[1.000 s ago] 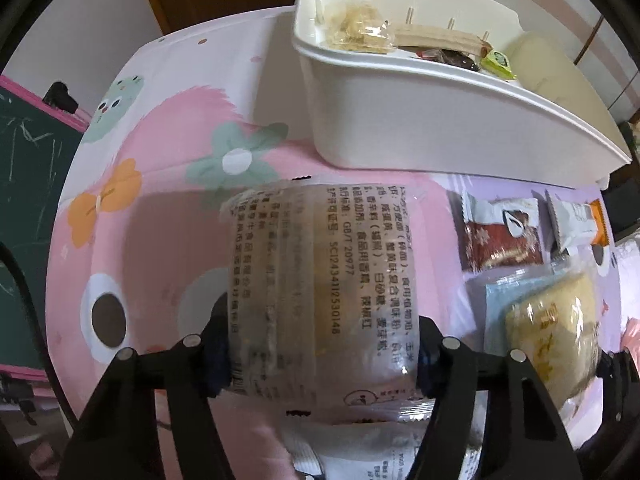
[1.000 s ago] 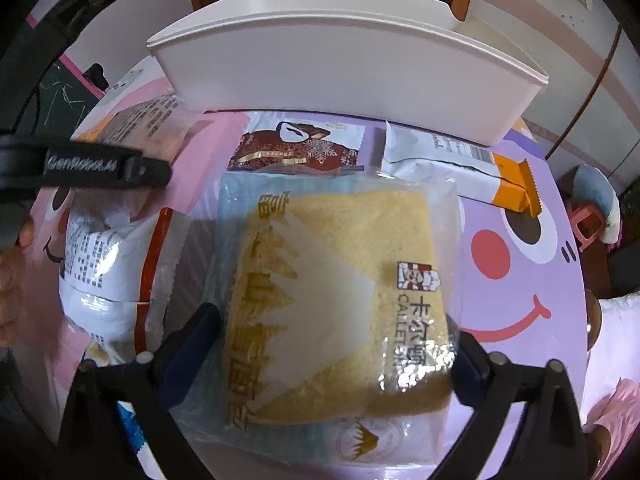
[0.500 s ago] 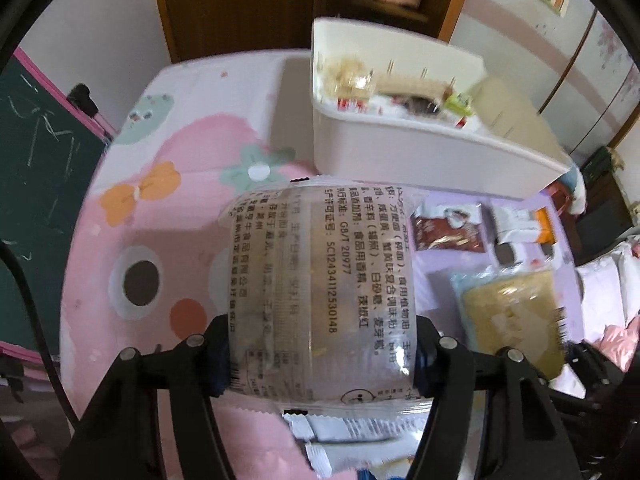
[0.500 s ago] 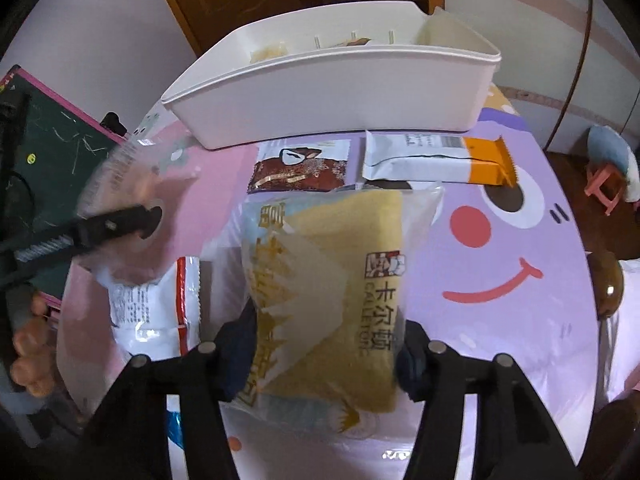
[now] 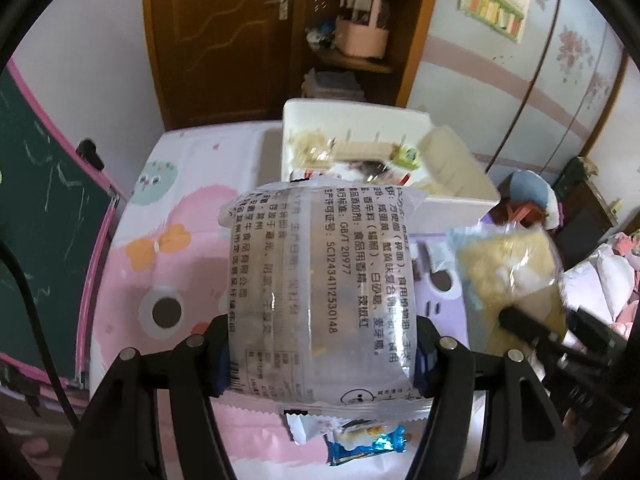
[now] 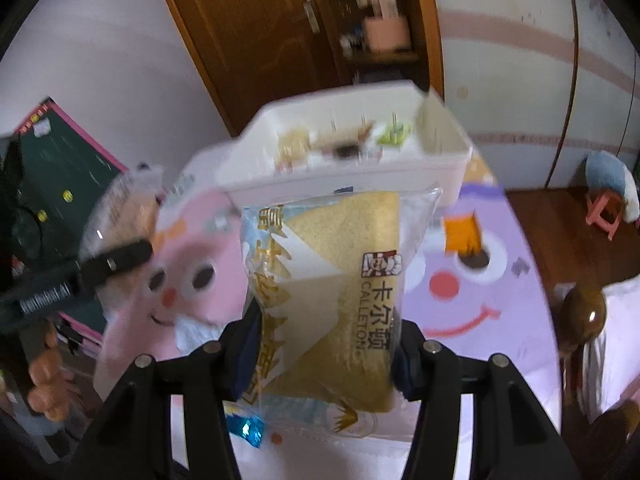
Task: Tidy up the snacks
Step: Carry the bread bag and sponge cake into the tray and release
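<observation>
Counter (image 5: 192, 184), cartoon-print cloth in pink and lilac: carries everything; I see both loads lifted clear above it.

Bin (image 5: 452, 200), white, open top, at the far side of the counter: already holds several small snacks. Judged destination for both packets. Risk: two grippers arriving together at one opening could knock each other or the rim; I would send them in one after the other.

Noodle packet (image 5: 320, 280), clear film with printed text, puffy: gripped at its near end by the left gripper (image 5: 322, 354), fingers closed on its sides. Most of the packet stands out ahead of the grip, so I judge it could pivot or slide free on a quick swing; slick film adds to that.

Cake packet (image 6: 332, 292), yellow sponge in clear wrap: held by the right gripper (image 6: 320, 354), fingers closed on its lower part. Soft contents; I judge a harder squeeze would crush it, a looser one let it sag out. Right view is motion-blurred, so I cannot judge its height over the bin rim.

Blue-wrapped sweet (image 5: 368, 442) and small white packet (image 5: 300, 426): loose on the counter below the left gripper. A dropped load would land among these.
</observation>
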Available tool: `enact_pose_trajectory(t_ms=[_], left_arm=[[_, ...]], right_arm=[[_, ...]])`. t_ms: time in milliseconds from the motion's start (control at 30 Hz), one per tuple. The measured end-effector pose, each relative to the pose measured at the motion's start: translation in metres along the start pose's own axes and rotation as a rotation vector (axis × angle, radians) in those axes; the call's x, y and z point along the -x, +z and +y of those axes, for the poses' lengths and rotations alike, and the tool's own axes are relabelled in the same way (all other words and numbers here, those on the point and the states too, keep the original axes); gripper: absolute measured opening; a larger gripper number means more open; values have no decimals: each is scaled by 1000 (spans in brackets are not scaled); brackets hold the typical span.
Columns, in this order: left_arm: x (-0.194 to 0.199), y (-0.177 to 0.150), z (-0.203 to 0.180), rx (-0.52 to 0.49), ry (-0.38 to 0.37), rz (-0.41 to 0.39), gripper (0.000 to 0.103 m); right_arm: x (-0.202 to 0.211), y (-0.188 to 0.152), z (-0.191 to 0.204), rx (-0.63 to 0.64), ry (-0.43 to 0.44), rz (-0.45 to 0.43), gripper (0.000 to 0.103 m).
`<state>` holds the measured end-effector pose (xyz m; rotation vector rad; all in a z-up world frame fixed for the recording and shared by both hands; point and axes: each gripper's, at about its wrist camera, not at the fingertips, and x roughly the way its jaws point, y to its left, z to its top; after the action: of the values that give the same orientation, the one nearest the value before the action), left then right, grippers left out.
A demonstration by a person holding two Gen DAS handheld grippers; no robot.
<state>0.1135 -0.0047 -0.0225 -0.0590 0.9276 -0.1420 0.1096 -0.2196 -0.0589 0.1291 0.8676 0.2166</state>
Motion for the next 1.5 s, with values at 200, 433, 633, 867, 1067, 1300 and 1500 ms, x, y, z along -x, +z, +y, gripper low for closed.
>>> enact_pose_trajectory(t_ms=[200, 433, 633, 867, 1067, 1300, 1500], left_arm=[[35, 41, -14, -53, 1, -97, 65], [60, 104, -22, -76, 9, -186, 65], [56, 158, -29, -77, 37, -232, 65], [22, 200, -34, -53, 29, -224, 65], [-22, 209, -41, -63, 31, -180, 65], [-64, 211, -44, -73, 50, -135, 65], [-94, 210, -43, -61, 79, -99, 70]], right_arm=[[48, 58, 9, 62, -21, -175, 54], [86, 130, 20, 125, -75, -368, 54], [91, 177, 23, 141, -116, -453, 54], [55, 212, 15, 123, -154, -444, 55], [18, 226, 7, 109, -174, -396, 55], [-12, 226, -2, 100, -187, -344, 55], [-40, 227, -14, 69, -174, -275, 56]])
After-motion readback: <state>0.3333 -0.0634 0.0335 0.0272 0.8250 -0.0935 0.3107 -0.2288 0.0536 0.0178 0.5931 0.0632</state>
